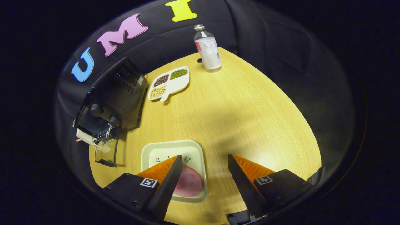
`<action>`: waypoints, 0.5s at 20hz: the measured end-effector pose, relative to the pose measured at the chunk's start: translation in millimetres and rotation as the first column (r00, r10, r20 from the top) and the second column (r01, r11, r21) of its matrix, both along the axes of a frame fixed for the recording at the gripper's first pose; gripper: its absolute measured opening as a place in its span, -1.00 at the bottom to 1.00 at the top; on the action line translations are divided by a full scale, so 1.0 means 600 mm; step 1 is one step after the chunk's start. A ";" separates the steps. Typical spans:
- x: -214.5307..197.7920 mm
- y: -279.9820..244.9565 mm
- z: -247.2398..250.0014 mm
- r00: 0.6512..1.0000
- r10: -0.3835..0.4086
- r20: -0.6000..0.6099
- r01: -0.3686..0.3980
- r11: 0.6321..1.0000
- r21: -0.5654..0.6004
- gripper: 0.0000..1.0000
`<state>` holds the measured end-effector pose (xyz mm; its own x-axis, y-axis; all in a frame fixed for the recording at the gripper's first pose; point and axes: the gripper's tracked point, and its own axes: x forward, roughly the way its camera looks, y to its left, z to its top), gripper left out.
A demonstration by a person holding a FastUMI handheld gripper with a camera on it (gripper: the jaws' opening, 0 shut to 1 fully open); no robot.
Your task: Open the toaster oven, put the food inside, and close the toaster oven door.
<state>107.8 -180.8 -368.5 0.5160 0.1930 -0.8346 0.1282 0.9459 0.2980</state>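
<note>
Gripper [204, 161] spread wide above table [250, 118], gripping nothing. Pink food [189, 184] on tray [150, 153], partly under one finger. Farther off beside tray, toaster oven [115, 93] with door [106, 151] down. Beyond, sectioned dish [179, 86], then bottle [207, 50].

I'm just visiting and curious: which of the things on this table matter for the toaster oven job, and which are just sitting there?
For the job:
- toaster oven, door already down
- pink food on the square plate
- tongs, open, one finger over the plate

Just lying about:
- divided dish of beans, beside the oven
- bottle, upright at the table's far edge
</note>
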 end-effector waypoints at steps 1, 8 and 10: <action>-0.001 0.005 -0.006 1.000 0.003 -0.012 -0.003 1.000 0.004 0.79; 0.003 0.006 -0.028 0.999 0.027 -0.031 -0.028 0.998 -0.053 0.14; 0.002 0.000 -0.034 0.999 0.016 -0.044 -0.019 0.997 -0.070 -0.12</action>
